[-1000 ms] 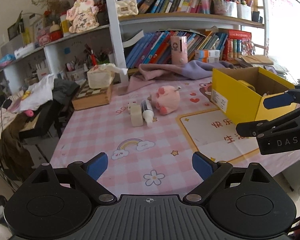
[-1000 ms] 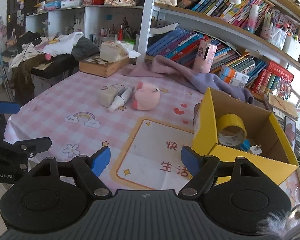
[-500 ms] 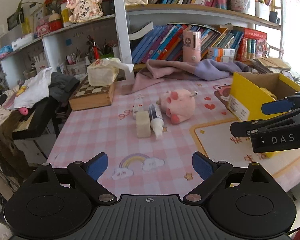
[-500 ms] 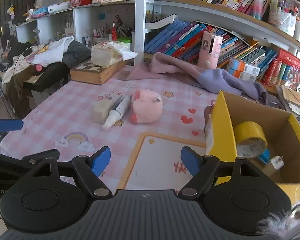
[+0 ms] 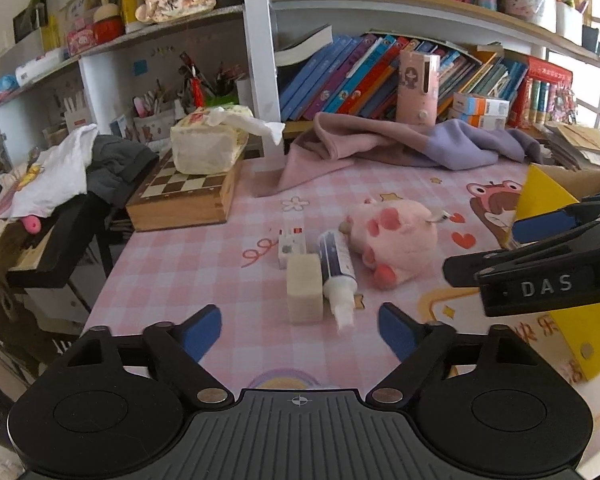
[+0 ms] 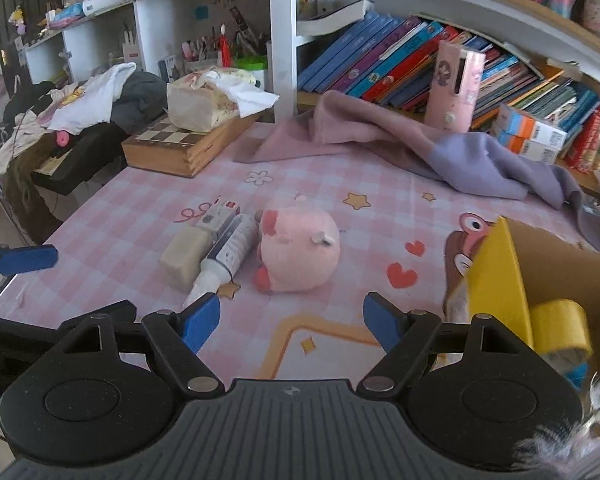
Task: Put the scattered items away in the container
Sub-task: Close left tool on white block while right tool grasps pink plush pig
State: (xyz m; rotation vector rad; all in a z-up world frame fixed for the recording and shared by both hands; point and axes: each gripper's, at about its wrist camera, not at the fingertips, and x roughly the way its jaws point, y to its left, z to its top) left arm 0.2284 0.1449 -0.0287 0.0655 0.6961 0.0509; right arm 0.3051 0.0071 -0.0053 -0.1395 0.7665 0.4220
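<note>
Tube [image 5: 337, 266] lies nozzle toward both open tools [image 5: 300, 330] [image 6: 291, 322], lengthwise beside block [image 5: 304, 293].

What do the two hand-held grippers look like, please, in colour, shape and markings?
The left hand-held gripper and right hand-held gripper look alike: matte black, with a ribbed base, two round discs, angled linkage arms and blue finger pads. White "DAS" lettering marks the right one's side.

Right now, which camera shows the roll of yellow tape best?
The right wrist view: the yellow tape roll shows inside the open yellow box. In the left wrist view the box is seen side-on behind the right tongs, tape hidden.
</note>
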